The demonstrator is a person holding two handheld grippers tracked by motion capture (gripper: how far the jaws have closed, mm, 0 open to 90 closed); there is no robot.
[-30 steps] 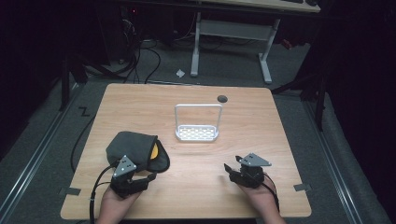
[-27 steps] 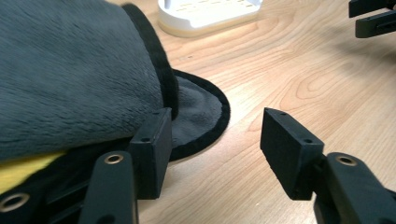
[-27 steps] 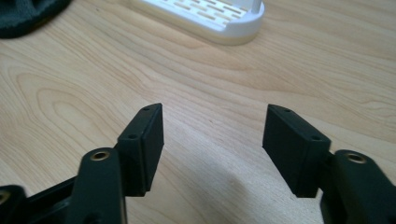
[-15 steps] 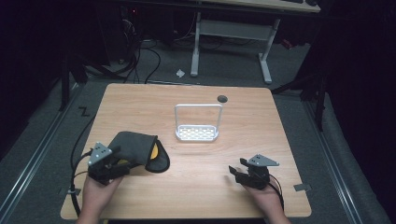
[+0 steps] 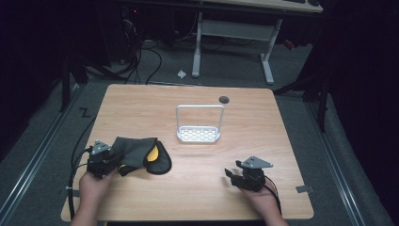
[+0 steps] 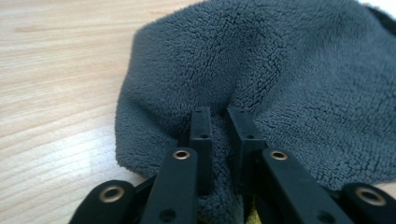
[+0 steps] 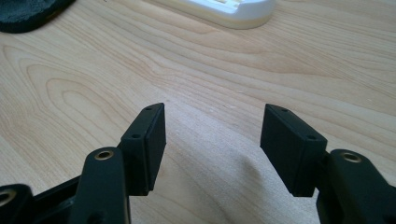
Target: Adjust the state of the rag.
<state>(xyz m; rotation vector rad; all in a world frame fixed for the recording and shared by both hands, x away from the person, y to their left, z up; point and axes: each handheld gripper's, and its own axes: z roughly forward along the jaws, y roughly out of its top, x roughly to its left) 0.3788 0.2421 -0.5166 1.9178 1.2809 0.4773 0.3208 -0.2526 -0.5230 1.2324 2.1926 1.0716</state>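
A dark grey fleece cloth (image 5: pixel 134 151) lies bunched at the table's front left, with a yellow patch (image 5: pixel 151 154) showing at its right side. My left gripper (image 5: pixel 107 159) sits at the cloth's left edge, its jaws pinched on a fold of the grey cloth (image 6: pixel 280 79) in the left gripper view (image 6: pixel 218 116). My right gripper (image 5: pixel 231 175) rests low over bare wood at the front right, jaws wide apart with nothing between them (image 7: pixel 212 123).
A small white rack (image 5: pixel 199 134) with a tall wire handle stands at the table's middle; its base (image 7: pixel 224 10) shows ahead of the right gripper. A dark round grommet (image 5: pixel 224 99) sits near the far edge. Cables trail off the left side.
The left gripper slid left to the cloth's left edge and closed on it, pulling the cloth leftward and spreading it. The right gripper drifted slightly toward the front edge.
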